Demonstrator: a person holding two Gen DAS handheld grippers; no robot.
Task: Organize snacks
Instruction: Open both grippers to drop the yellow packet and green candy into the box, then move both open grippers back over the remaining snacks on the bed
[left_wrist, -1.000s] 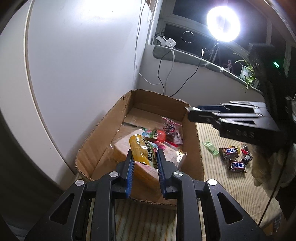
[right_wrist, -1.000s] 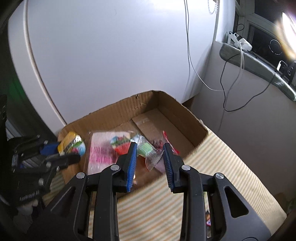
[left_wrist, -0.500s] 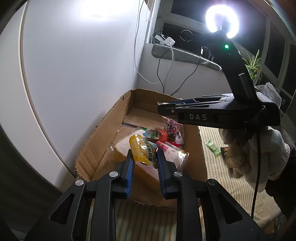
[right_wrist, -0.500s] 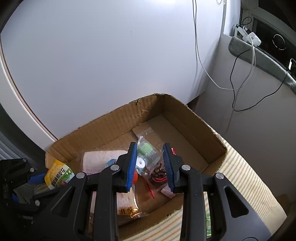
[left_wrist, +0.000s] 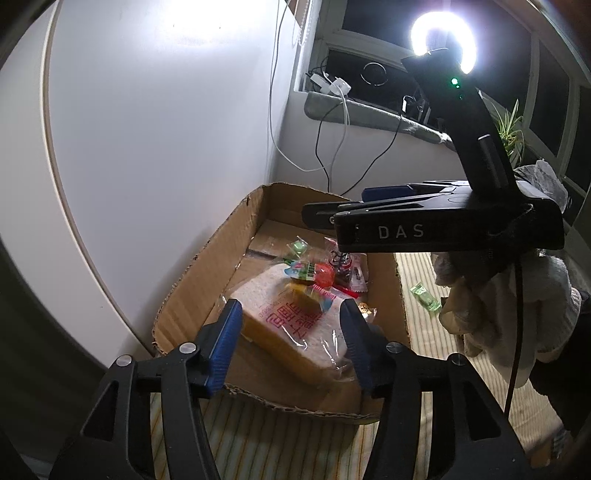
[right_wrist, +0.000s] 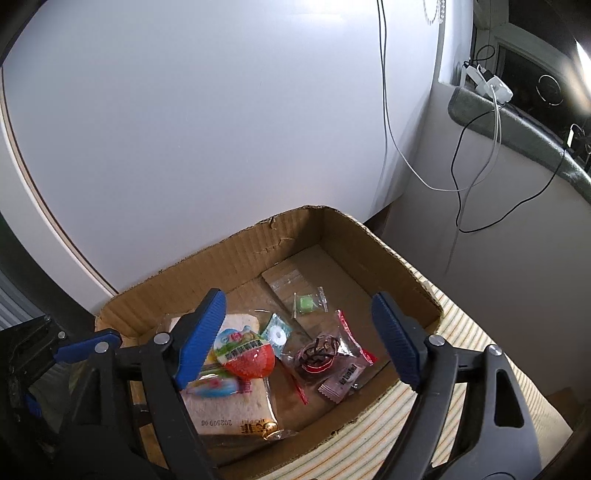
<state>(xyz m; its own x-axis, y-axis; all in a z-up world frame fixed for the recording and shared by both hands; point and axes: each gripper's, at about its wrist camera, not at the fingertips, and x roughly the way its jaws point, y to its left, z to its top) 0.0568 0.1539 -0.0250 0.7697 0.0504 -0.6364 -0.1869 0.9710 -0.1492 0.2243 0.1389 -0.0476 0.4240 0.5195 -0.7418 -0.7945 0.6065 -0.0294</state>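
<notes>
A cardboard box (left_wrist: 207, 266) (right_wrist: 332, 225) holds a bagged bread loaf (left_wrist: 280, 325) (right_wrist: 229, 406) and several small snacks. My left gripper (left_wrist: 290, 339) hangs over the box's near end, its jaws opening with nothing pressed between them. A blurred yellow packet (left_wrist: 304, 295) (right_wrist: 212, 387) lies loose on the bread. My right gripper (right_wrist: 299, 339) (left_wrist: 340, 206) hovers over the box, jaws opening and empty. Below it, a green candy packet (right_wrist: 308, 302) rests on the box floor, near a red-and-green snack (right_wrist: 247, 354) and a dark packet (right_wrist: 321, 354).
A white-gloved hand (left_wrist: 498, 314) holds the right gripper. One green candy (left_wrist: 424, 297) lies on the striped mat (left_wrist: 436, 350) right of the box. A white wall panel stands behind the box. Cables hang from the windowsill (left_wrist: 369, 110), and a ring light (left_wrist: 443, 37) glares.
Both grippers have opened. The yellow packet left the left gripper and dropped onto the bread. The green candy packet fell from the right gripper, which moved in over the box.
</notes>
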